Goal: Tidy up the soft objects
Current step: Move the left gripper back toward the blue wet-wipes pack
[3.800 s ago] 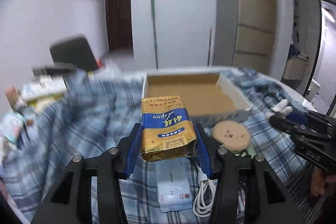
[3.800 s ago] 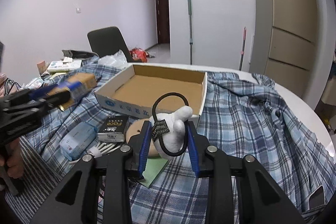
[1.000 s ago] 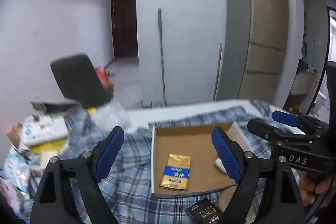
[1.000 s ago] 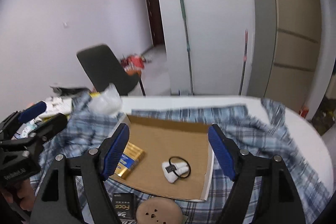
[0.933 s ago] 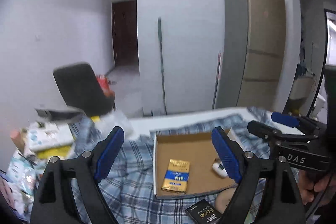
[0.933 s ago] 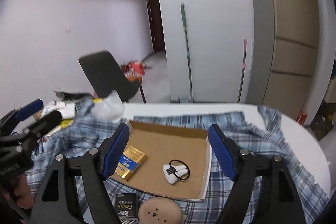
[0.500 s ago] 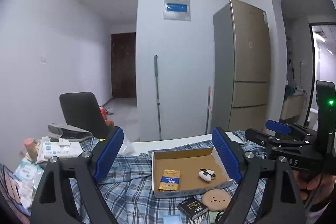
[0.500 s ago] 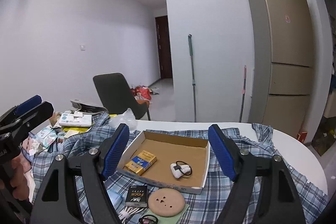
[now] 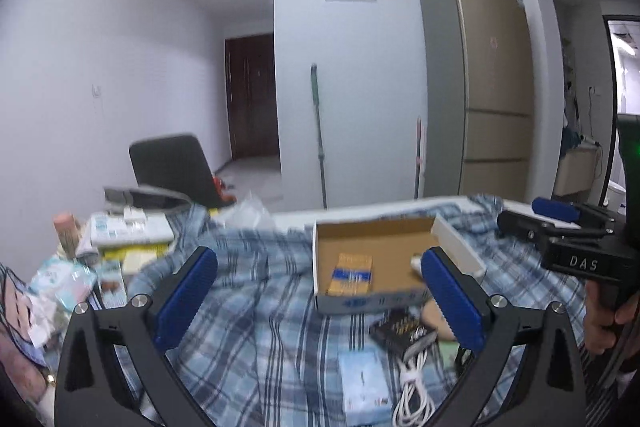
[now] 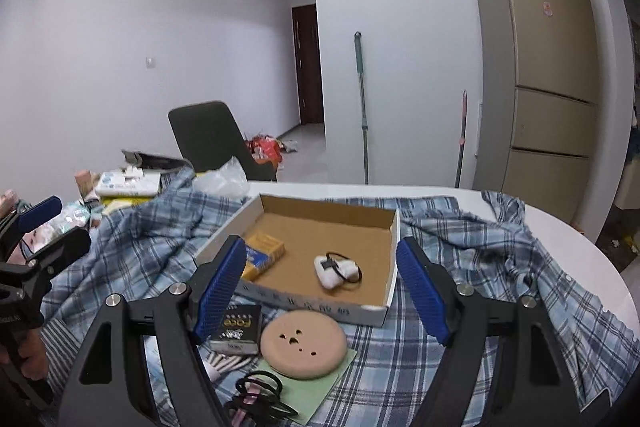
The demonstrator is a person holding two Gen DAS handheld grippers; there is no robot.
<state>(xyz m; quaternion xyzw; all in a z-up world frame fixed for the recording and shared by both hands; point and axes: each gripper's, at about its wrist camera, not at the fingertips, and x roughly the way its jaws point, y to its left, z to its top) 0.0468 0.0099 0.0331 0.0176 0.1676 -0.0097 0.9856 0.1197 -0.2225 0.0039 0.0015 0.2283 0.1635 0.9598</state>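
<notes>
Cardboard box (image 10: 390,227) | white plush (image 10: 334,269) clear only right view | both grippers released, left (image 9: 320,281) just widened

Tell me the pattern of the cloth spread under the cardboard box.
Blue and white plaid cloth, clearest in the right wrist view.

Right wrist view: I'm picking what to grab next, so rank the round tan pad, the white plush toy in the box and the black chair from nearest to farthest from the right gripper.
1. Round tan pad: between the right gripper fingers, before the box.
2. White plush toy: inside the cardboard box.
3. Black chair: beyond the table, far left.
</notes>
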